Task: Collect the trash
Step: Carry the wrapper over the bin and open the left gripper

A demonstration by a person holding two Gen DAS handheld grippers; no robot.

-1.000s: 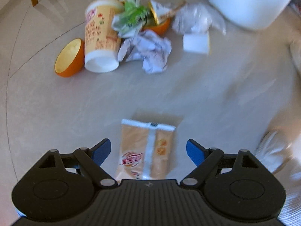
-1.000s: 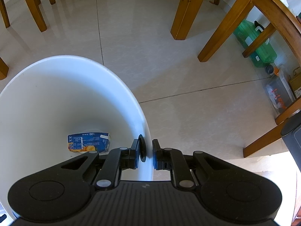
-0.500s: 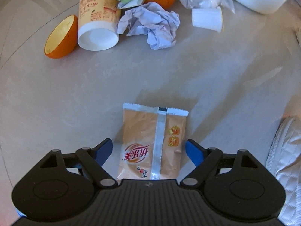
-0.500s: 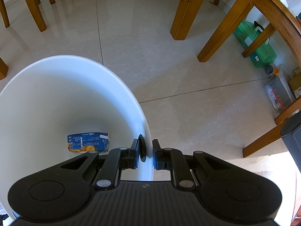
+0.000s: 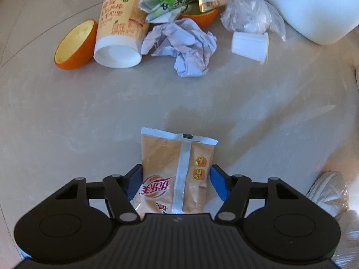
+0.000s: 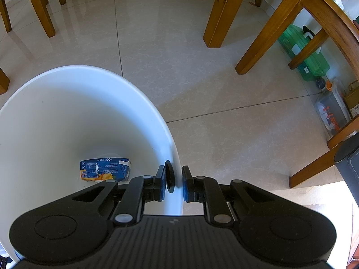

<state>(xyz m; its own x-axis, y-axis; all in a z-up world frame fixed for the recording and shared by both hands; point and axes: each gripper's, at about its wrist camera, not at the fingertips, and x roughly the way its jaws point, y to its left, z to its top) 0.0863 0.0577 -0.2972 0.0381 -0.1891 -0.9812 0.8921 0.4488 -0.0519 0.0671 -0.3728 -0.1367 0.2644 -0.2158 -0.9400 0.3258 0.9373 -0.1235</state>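
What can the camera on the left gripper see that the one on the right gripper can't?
Only the left wrist view shows the loose trash on the floor: a tan snack packet between the left gripper's jaws, which have just been closing around it, plus a paper cup, orange peel halves and crumpled paper.

Only the right wrist view shows the bin's inside with a blue carton, the right gripper shut on its rim, and wooden table legs.

Both show the white bin and tiled floor.
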